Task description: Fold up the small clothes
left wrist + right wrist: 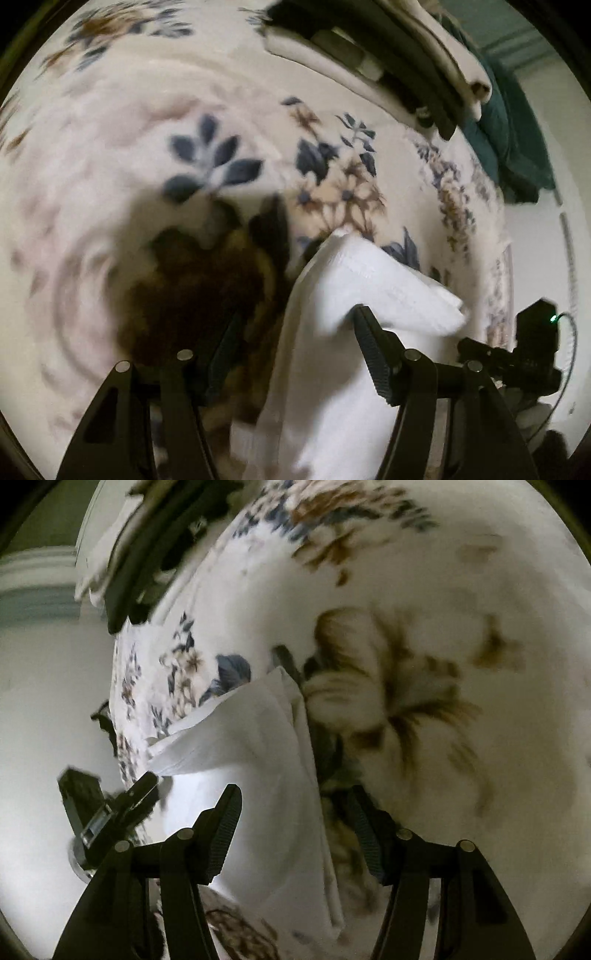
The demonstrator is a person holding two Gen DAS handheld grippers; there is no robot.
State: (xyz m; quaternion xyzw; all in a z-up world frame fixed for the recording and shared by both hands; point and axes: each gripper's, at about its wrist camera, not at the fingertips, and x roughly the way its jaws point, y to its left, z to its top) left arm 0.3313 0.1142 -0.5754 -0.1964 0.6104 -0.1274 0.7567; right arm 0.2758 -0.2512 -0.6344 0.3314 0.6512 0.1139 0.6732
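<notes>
Holding both tools over the floral bedspread (122, 122), you have a white sock (332, 369) hanging between them. Your left tool (295, 332) has its fingers spread wide, the sock draped over the right finger (373, 350) and passing through the gap without being pinched. Your right tool (295, 812) is likewise released, jaws apart, with the sock lying between them and against the left finger (221, 834). At the bed's far edge sits a stack of folded light and dark clothes (406, 62), blurred.
</notes>
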